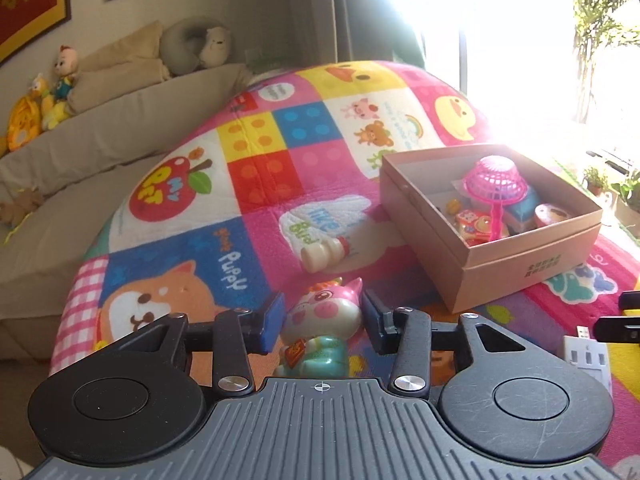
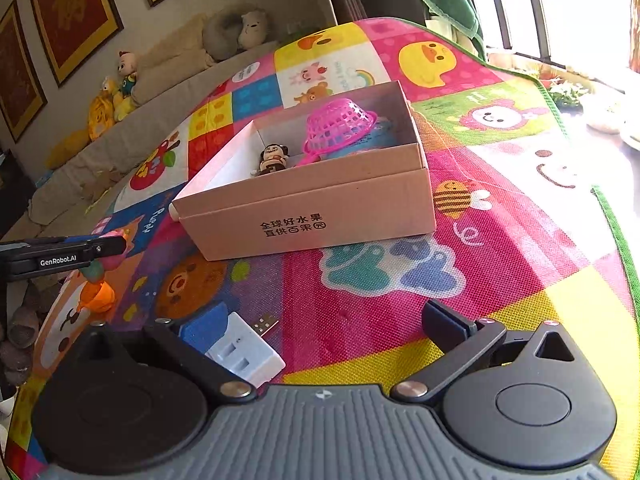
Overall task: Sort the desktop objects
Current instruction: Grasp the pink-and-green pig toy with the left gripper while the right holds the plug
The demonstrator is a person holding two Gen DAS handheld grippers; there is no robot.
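Left wrist view looks across a bright patchwork play mat [image 1: 256, 168] spread over the table, its far edge curving away toward a beige sofa [image 1: 100, 128] with soft toys on it. The left tongs [image 1: 322, 316] are clenched on a pig figurine [image 1: 324, 320], the blue pads pressing on either side of its pink-and-white head; its pale green body with a small red tag hangs toward the camera. Just ahead of it a small cream bottle [image 1: 324, 254] lies on its side on the mat, with open mat all around it and stretching to the left edge. To the right stands a cardboard box [image 1: 520, 264], open on top, with an upturned pink mesh basket [image 1: 494, 178] and several small toys inside. A white plug adapter [image 1: 586, 354] shows at the right border.

From the right wrist view, the right tongs [image 2: 320, 328] stand spread wide and grasp nothing. The white plug adapter [image 2: 244, 350] lies on the mat between the jaws, right against the left blue pad [image 2: 202, 328] and well apart from the right one. Beyond the tongs a broad stretch of pink and yellow mat lies bare up to the box [image 2: 320, 216], which carries printed black characters on its near wall. A small brown figure [image 2: 274, 160] stands inside beside the pink basket [image 2: 340, 124]. The mat's green-trimmed right edge [image 2: 620, 240] runs near a sunlit window. The left tongs [image 2: 116, 246] enter from the left border with the pig.
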